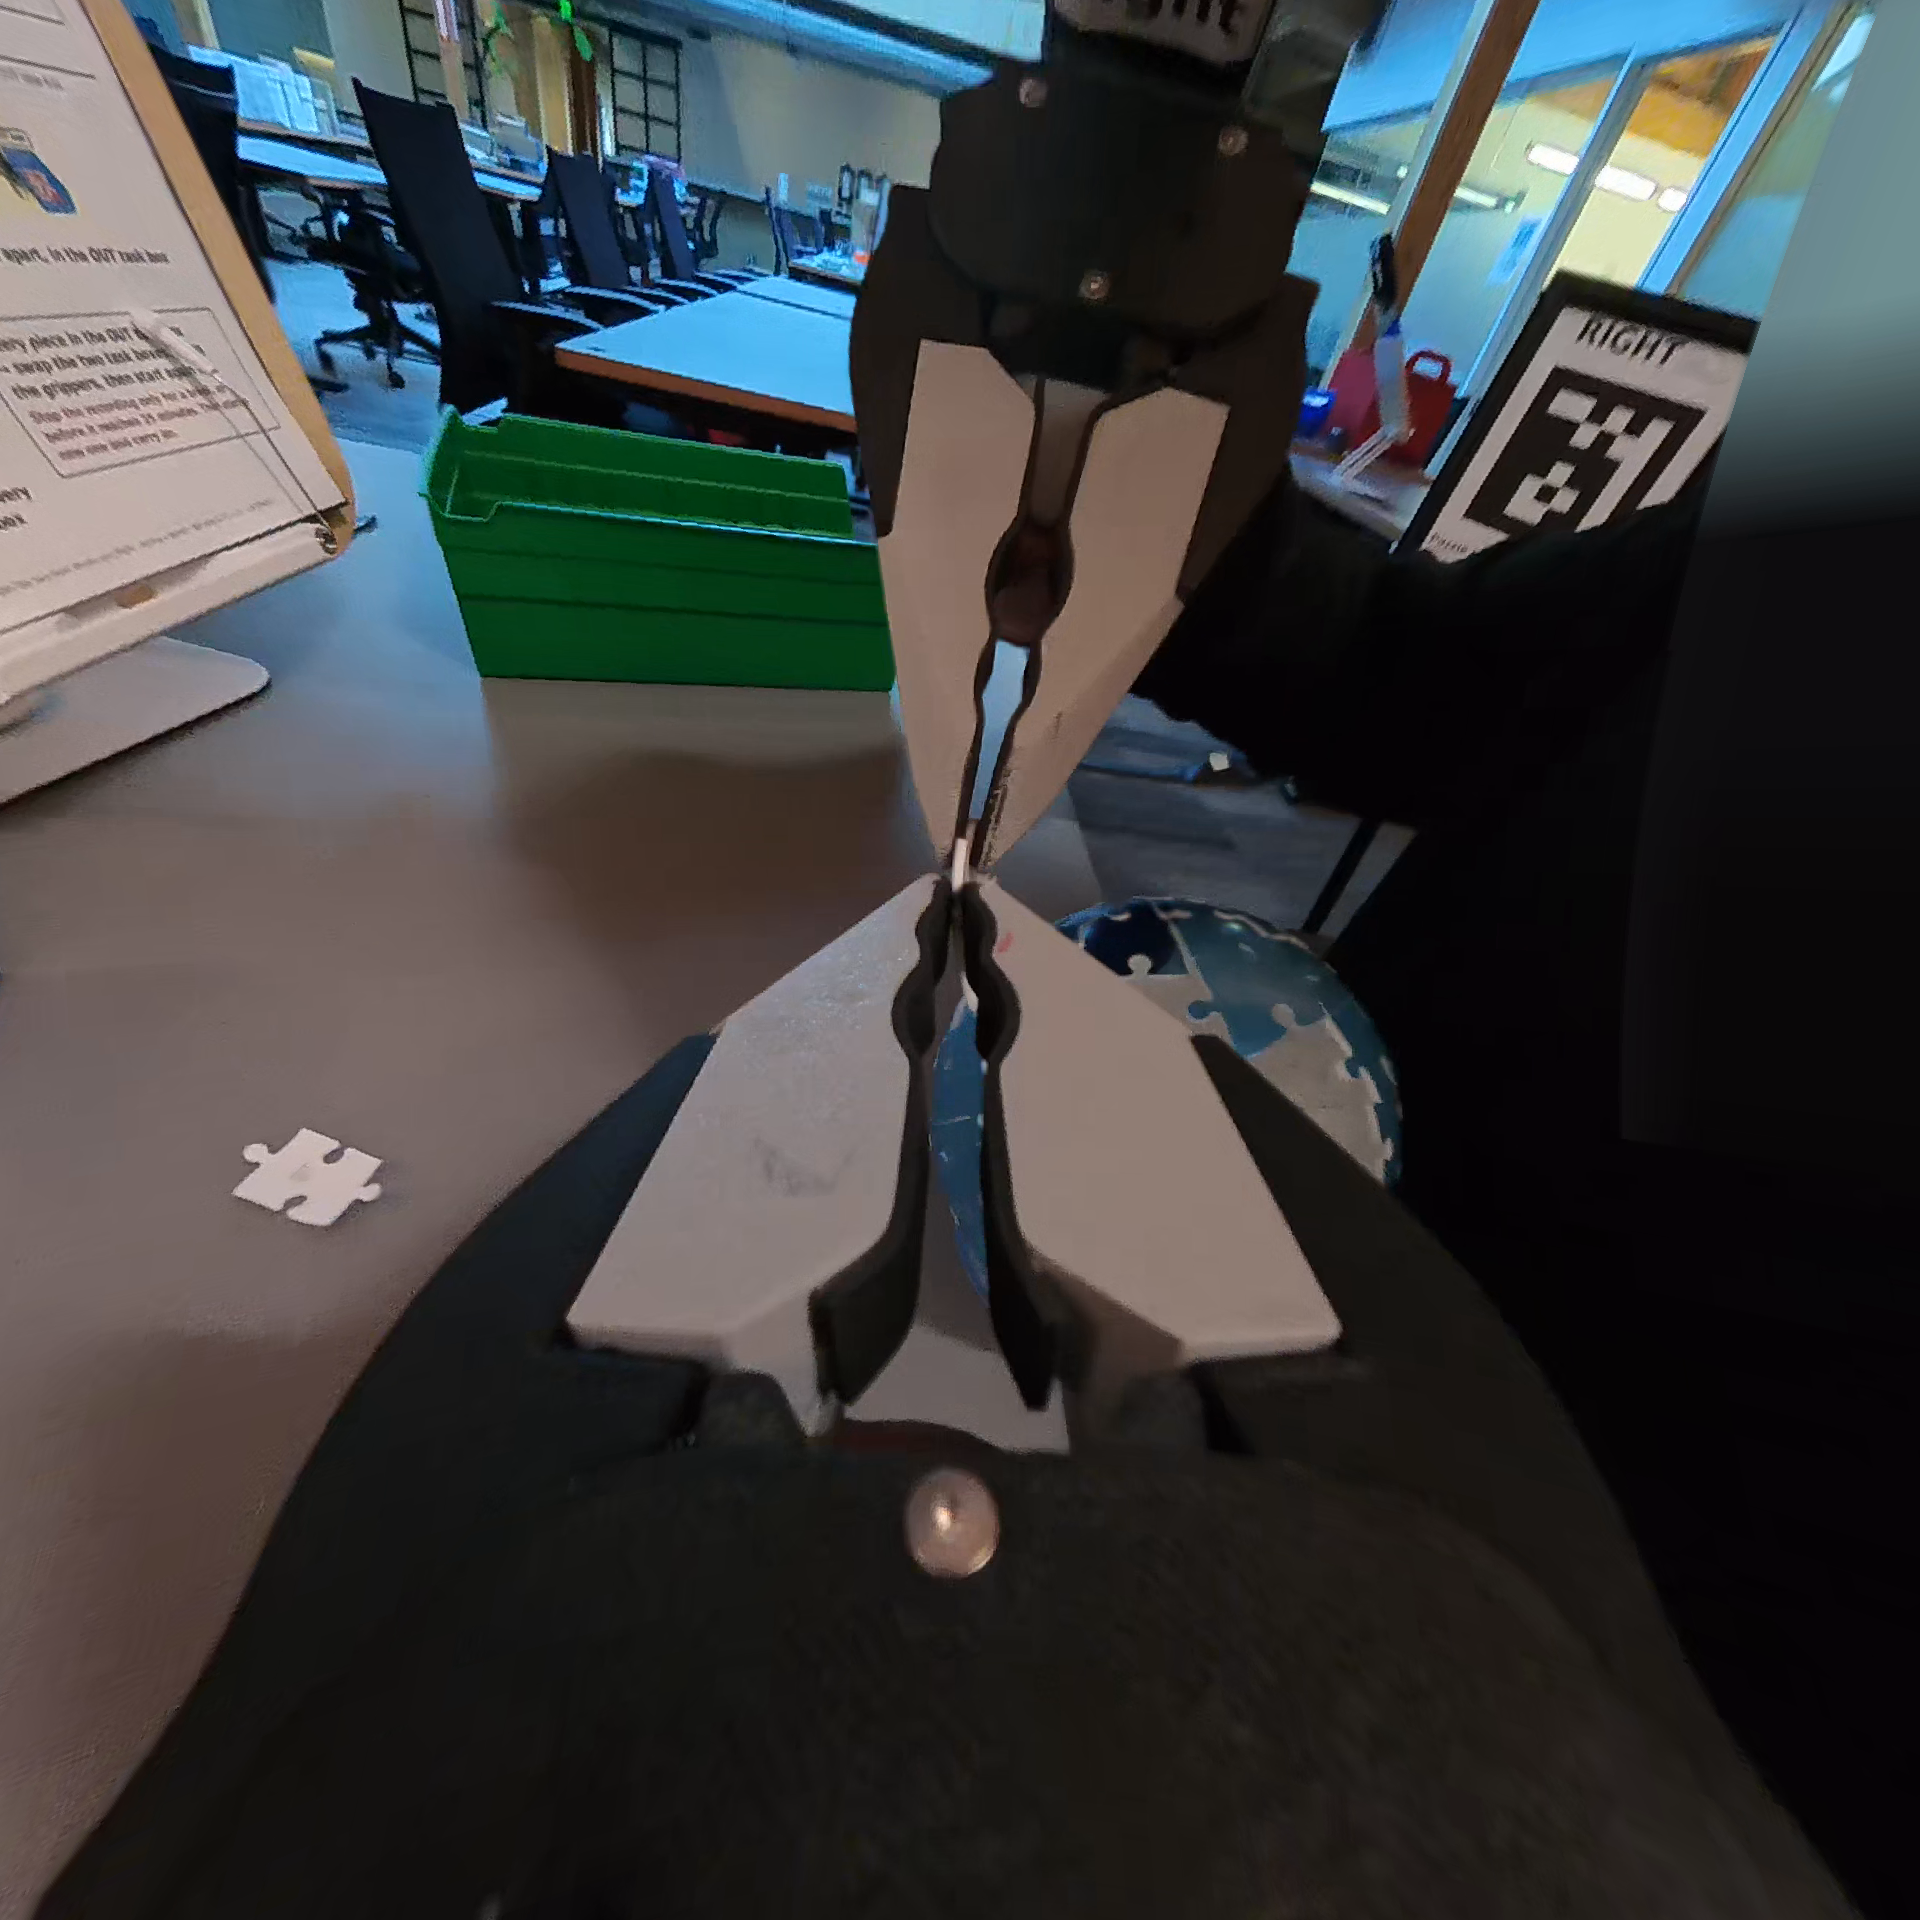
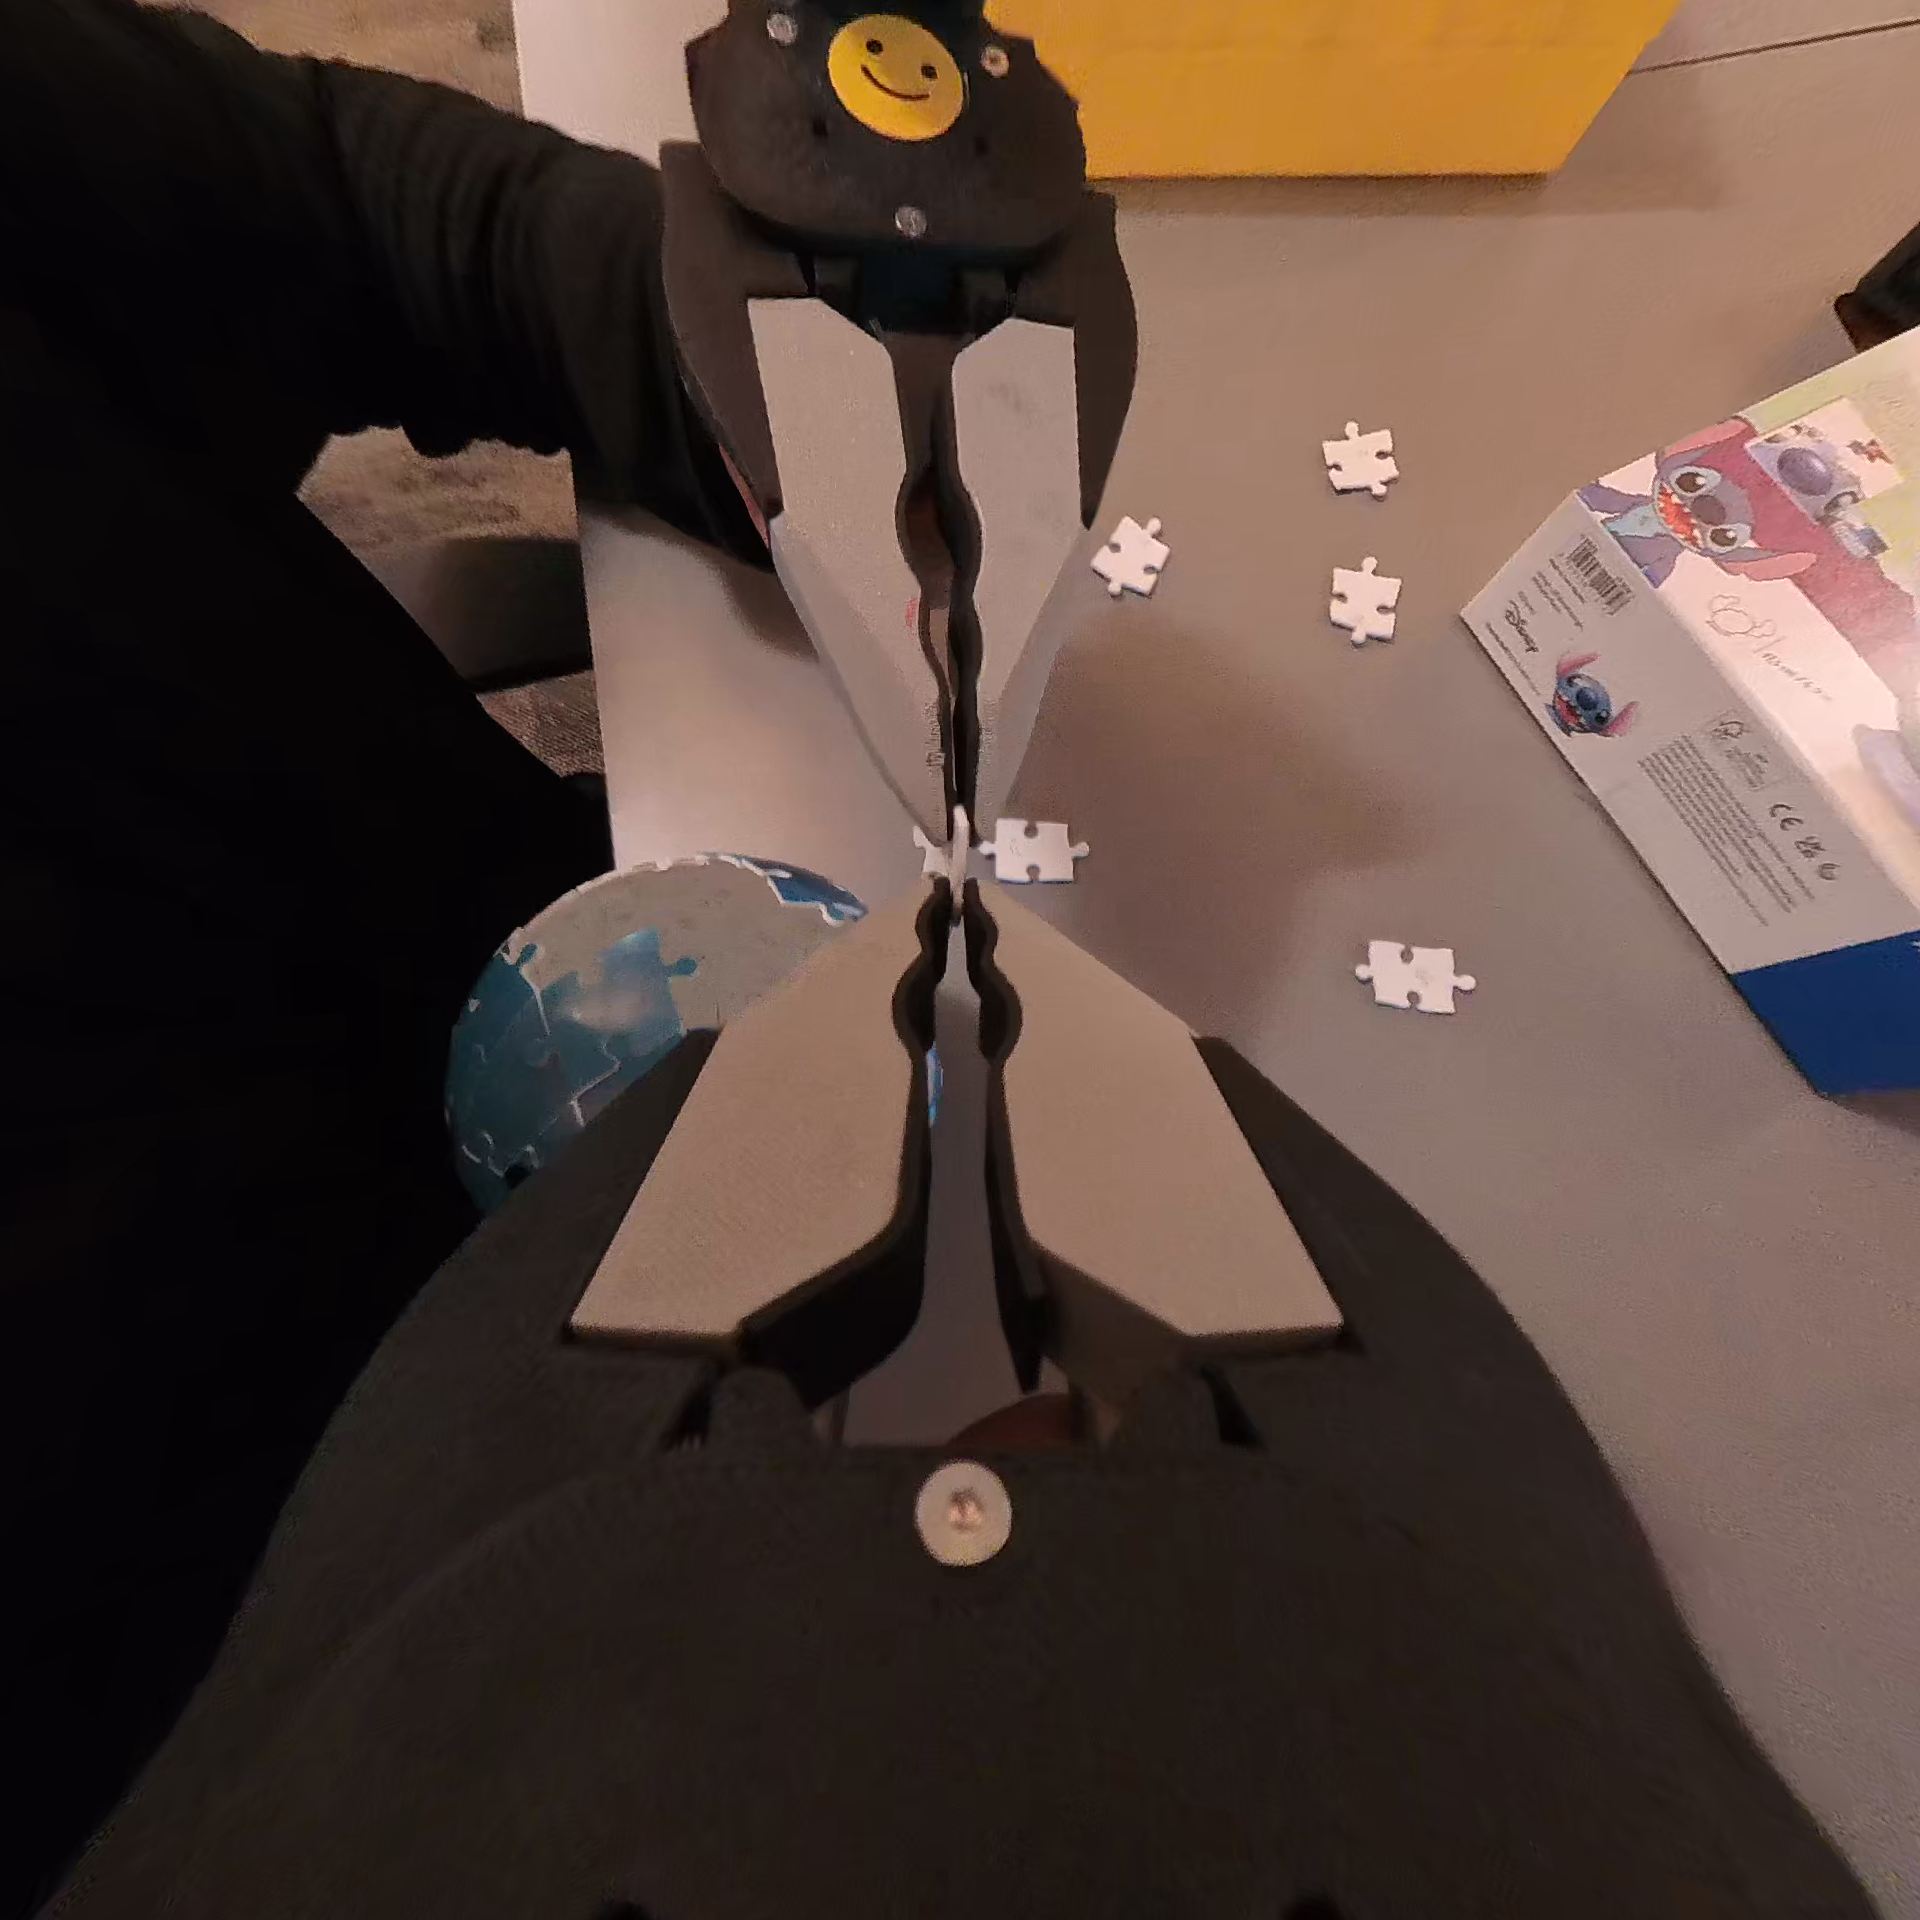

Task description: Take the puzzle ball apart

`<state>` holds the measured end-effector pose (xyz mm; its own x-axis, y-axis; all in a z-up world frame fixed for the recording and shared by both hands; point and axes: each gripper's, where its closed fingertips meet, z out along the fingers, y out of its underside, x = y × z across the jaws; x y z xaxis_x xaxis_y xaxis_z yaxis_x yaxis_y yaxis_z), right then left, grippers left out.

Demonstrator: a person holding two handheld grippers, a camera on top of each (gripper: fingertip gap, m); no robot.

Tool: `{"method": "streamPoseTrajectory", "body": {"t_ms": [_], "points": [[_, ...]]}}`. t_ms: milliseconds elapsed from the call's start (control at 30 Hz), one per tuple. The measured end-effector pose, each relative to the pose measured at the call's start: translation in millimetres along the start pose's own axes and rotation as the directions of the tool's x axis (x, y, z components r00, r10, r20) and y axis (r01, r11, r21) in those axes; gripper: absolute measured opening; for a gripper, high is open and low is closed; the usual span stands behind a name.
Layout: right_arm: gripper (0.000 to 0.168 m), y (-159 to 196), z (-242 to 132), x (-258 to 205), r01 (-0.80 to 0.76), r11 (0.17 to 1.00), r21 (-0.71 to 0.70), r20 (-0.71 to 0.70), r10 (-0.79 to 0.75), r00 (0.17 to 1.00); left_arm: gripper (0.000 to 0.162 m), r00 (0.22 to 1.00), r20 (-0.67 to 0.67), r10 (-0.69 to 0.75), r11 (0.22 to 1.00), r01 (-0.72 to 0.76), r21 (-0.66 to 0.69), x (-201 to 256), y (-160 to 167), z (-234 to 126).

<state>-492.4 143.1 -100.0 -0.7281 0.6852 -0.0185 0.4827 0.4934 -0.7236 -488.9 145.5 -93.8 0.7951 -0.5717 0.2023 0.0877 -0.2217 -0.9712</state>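
Observation:
The blue and white puzzle ball (image 1: 1257,997) rests on the grey table below and to the right of my left gripper (image 1: 958,896); it also shows in the right wrist view (image 2: 582,1018). My left gripper and my right gripper (image 1: 977,840) meet tip to tip above the table. Both are shut on a small white puzzle piece (image 1: 964,864), seen edge-on. I cannot tell if it is one piece or two joined. In the right wrist view, my right gripper (image 2: 951,906) and the left gripper (image 2: 961,816) pinch the same white piece (image 2: 948,857).
Several loose white pieces (image 2: 1415,974) lie on the table (image 2: 1351,1195), one in the left wrist view (image 1: 309,1177). A puzzle box (image 2: 1714,675) lies at the right, with a yellow bin (image 2: 1299,83) behind. A green bin (image 1: 665,582) and an instruction stand (image 1: 135,343) stand farther off. Left and right tips are no more than a few centimetres apart.

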Motion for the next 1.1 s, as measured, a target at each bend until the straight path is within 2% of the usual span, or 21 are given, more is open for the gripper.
{"method": "streamPoseTrajectory", "body": {"t_ms": [200, 433, 633, 833, 1067, 1100], "points": [[0.0, 0.6, 4.7, 1.0, -0.035, 0.999, 0.039, 0.045, 0.033, 0.998, 0.0, 0.999, -0.013, -0.031, 0.999, 0.03, -0.04, -1.5, 9.0, -0.8], [0.0, -2.1, 6.4, -1.2, -0.027, 0.999, 0.036, 0.078, 0.024, 0.997, 0.001, 0.999, -0.012, 0.041, 0.991, -0.042, -0.124, 0.5, 19.6, 4.0], [0.001, -3.3, 13.4, -5.6, -0.079, 0.993, 0.083, 0.155, 0.065, 0.986, 0.0, 0.998, -0.018, 0.055, 0.989, -0.057, -0.134, -0.2, 25.3, 0.9], [0.0, -4.7, 16.5, -2.0, -0.146, 0.98, 0.138, 0.211, 0.115, 0.971, 0.0, 0.999, -0.037, 0.011, 0.995, -0.014, -0.098, -3.9, 26.7, 2.9], [0.0, 3.0, 15.5, -8.2, -0.097, 0.99, 0.104, 0.212, 0.073, 0.974, 0.002, 0.997, -0.069, 0.043, 0.993, -0.051, -0.11, 5.6, 27.9, 0.2], [0.0, 3.9, 14.2, -8.4, -0.086, 0.992, 0.097, 0.212, 0.064, 0.975, 0.007, 0.997, -0.066, 0.05, 0.993, -0.057, -0.104, 3.8, 25.7, -3.2]]}}
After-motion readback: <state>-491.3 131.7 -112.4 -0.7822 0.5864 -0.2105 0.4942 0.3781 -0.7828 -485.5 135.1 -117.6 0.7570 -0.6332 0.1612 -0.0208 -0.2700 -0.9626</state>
